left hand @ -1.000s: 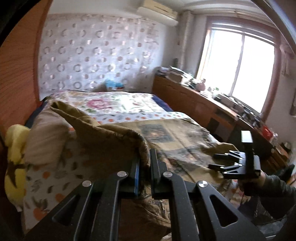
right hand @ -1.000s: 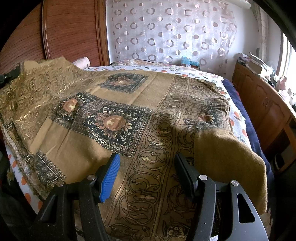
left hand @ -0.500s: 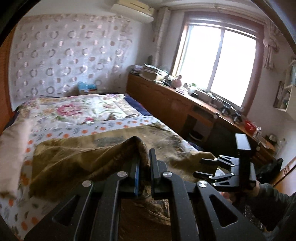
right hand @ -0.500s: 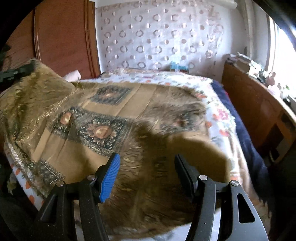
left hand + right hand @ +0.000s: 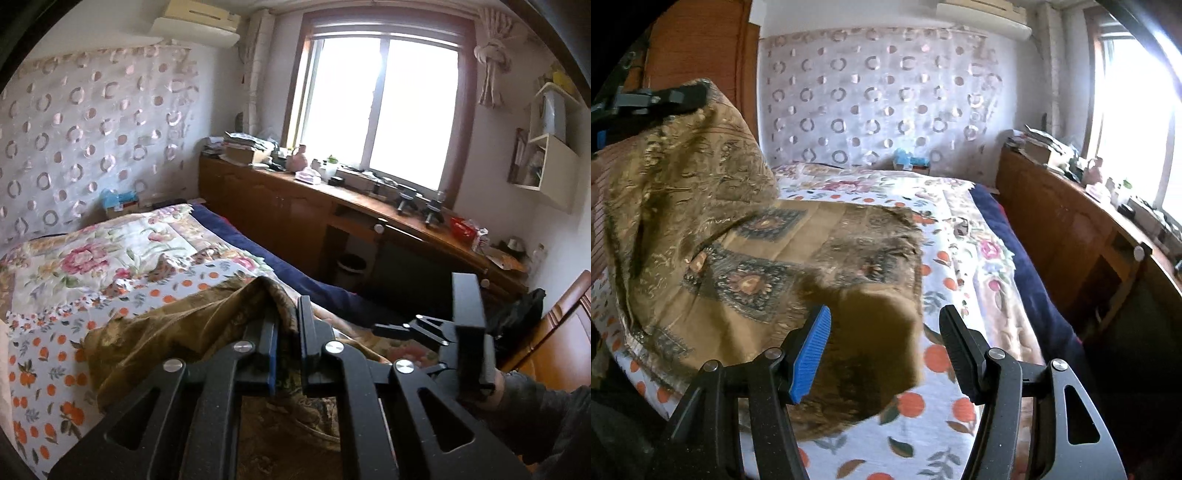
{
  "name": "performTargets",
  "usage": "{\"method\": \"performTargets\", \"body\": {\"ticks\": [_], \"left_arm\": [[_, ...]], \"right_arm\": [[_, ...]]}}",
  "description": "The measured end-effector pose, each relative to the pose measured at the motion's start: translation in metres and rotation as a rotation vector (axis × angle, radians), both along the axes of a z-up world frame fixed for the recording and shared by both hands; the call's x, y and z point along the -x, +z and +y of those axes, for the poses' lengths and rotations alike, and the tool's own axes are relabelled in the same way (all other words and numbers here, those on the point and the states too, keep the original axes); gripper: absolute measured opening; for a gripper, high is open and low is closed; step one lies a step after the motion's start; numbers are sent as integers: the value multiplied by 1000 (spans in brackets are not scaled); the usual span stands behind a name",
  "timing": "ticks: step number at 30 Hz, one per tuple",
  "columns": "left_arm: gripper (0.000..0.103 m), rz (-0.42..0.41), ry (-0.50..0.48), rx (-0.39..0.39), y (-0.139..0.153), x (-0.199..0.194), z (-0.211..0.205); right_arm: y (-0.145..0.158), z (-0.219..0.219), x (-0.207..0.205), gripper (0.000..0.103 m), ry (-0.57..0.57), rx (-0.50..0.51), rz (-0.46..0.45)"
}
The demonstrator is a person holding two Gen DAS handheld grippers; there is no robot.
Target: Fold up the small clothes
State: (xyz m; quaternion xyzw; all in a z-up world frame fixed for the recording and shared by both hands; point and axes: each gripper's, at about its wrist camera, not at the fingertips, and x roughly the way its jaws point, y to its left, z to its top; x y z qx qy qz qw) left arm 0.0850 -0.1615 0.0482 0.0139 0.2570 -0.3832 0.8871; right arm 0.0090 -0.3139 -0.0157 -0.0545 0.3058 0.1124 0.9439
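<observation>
A brown-gold patterned cloth lies partly on the bed, one corner lifted high at the left. My left gripper is shut on that corner of the cloth; it also shows in the right wrist view at upper left. My right gripper is open, with a folded plain-brown flap of the cloth hanging blurred between its fingers. In the left wrist view the right gripper is at the right, beside the cloth.
The bed has an orange-print sheet and a floral quilt with a navy blanket along its edge. A long wooden cabinet with clutter stands under the window. A wooden headboard is at the back left.
My left gripper has swung toward the window side, pulling its corner over. The cloth now covers less of the bed and its near flap has folded over between my right fingers.
</observation>
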Motion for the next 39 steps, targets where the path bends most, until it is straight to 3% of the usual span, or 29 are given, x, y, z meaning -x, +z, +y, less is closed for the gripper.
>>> {"method": "performTargets", "body": {"ticks": [3,4,5,13,26,32,39], "left_arm": [[17,29,-25,-44,-9,1,-7],[33,31,-33,-43,-13,3,-7],[43,35,-32,-36,-16,5,-4],[71,40,53,-67,-35,13,27],[76,100,222,-96,-81,19,90],[76,90,254,-100,-91,23,96],[76,75,265,-98,-93,26,97]], "right_arm": [[-2,-7,-1,63,-15,-14,10],[-2,-8,-1,63,-21,-22,13],[-2,-9,-3,63,-25,-28,13],[7,2,-5,63,15,-45,4],[-25,50,-34,62,202,5,148],[-24,50,-45,11,219,39,144],[10,47,-28,5,239,25,23]]}}
